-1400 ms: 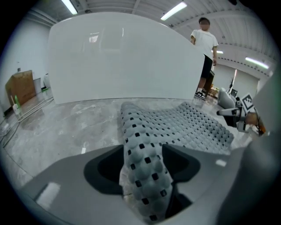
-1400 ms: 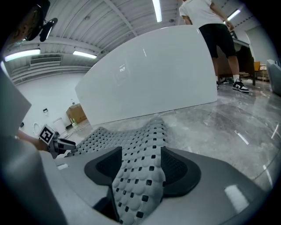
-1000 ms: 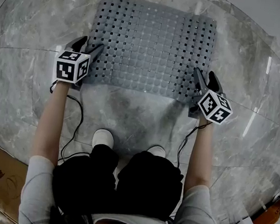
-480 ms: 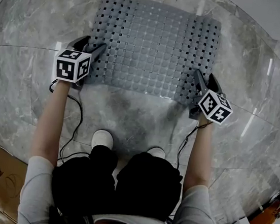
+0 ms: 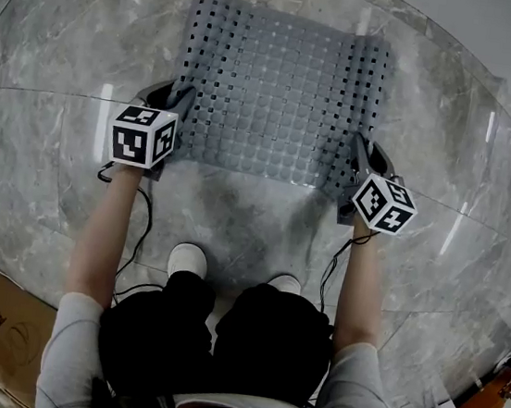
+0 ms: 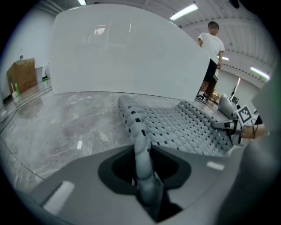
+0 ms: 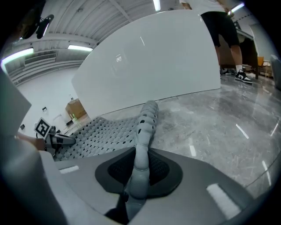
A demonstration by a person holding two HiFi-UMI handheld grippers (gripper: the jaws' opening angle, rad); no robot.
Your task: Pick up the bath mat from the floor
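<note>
Now at the grasp step. Bath mat (image 5: 280,90), grey and perforated, lies on the marble floor (image 5: 45,171) just ahead of the person's shoes (image 5: 188,257), far edge toward the white panel (image 6: 123,52). Left gripper (image 5: 174,96) sits at the mat's left edge, close to its near-left corner; right gripper (image 5: 363,152) sits at the right edge, close to the near-right corner. Both pairs of jaws have just been closing, and each gripper view shows the mat's rim standing upright, pinched between the pads, so both are clamped on the mat. Rim curls up off the floor at both grips; the middle rests on the floor, so the lift is judged not yet begun. Judgement: grasp made, pick-up proper is next. Next move calls for raising both grippers together and level, spacing kept, so the sheet hangs between them. Risk: mat looks soft and floppy and is held only by a thin strip of rim; a jerk or uneven rise could pull it free, and it may cling to the smooth marble at first.
</note>
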